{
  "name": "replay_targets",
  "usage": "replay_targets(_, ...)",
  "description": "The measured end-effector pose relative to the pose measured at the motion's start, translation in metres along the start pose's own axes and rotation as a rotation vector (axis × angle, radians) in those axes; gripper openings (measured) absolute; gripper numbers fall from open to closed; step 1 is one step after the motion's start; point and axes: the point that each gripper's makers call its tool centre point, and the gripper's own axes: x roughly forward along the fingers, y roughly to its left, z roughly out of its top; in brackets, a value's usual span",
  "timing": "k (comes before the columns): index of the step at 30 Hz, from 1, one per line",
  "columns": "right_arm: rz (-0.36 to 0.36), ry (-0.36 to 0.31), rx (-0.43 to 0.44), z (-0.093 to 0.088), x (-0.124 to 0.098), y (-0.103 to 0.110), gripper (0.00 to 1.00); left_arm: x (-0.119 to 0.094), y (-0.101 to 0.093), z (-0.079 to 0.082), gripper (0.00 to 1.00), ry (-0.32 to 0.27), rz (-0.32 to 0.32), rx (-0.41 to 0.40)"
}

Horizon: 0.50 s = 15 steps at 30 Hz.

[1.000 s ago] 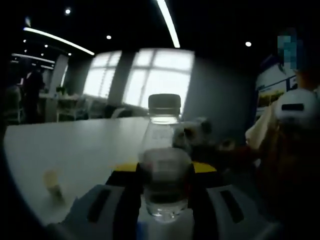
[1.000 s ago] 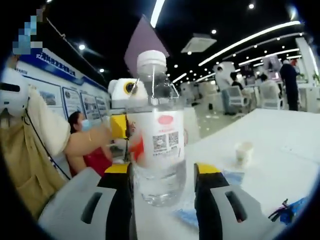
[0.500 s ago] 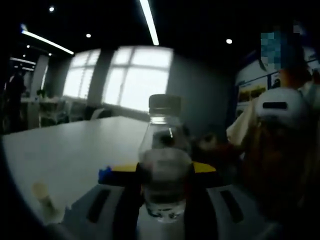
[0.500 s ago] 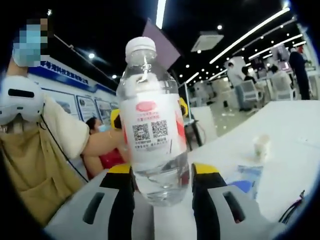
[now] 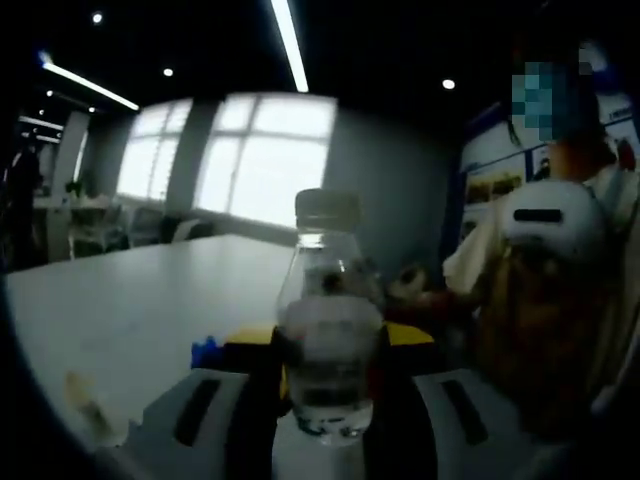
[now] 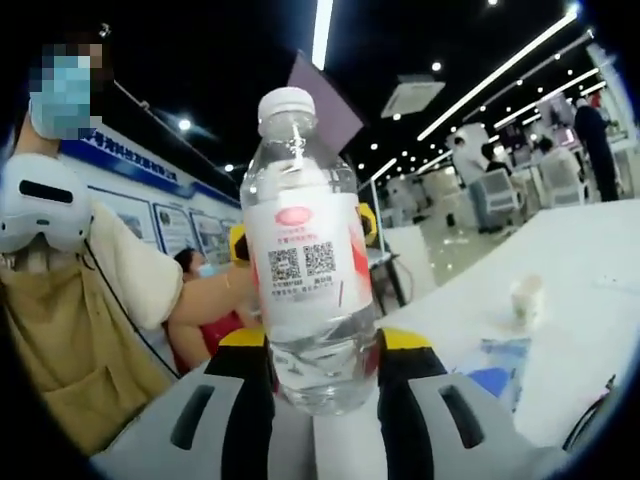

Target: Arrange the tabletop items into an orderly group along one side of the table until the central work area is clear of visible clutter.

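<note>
In the left gripper view a clear water bottle [image 5: 327, 330] with a dark-looking cap stands upright between the jaws, my left gripper [image 5: 325, 385] shut on its lower body above the white table [image 5: 150, 300]. In the right gripper view a second clear bottle [image 6: 305, 270] with a white cap, a red logo and QR codes is held slightly tilted, my right gripper [image 6: 315, 375] shut on its base. Some water sits in its bottom. The other gripper's yellow edge [image 6: 238, 240] peeks out behind this bottle.
A small crumpled paper cup [image 6: 527, 297] and a blue packet [image 6: 495, 362] lie on the table [image 6: 590, 290] at right. Dark cables [image 6: 600, 415] lie at the lower right. A pale scrap [image 5: 88, 400] lies lower left. A person in a tan apron [image 6: 60, 340] stands close by.
Both bottles were lifted off the table and stay gripped. The right view has tipped a little, so the cup and packet sit slightly further right; the left view has swung leftward across the table.
</note>
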Motion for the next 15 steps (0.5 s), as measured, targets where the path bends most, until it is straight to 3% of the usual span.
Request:
replay_targets(3,-0.010,-0.002,-0.002,0.001,0.000,0.000,0.38,0.000,0.001,0.001,0.35,0.008,0.010,0.001)
replay_targets(5,-0.028,-0.025,0.013,0.005,-0.002,-0.003,0.37,0.000,0.006,0.005,0.36,-0.021,0.040,0.002)
replay_targets(10,-0.063,-0.061,0.020,0.012,-0.005,-0.010,0.37,-0.004,0.022,0.016,0.45,-0.105,0.121,-0.063)
replay_targets(15,-0.108,-0.081,0.025,0.015,-0.008,-0.017,0.37,-0.004,0.025,0.018,0.57,-0.115,0.159,-0.051)
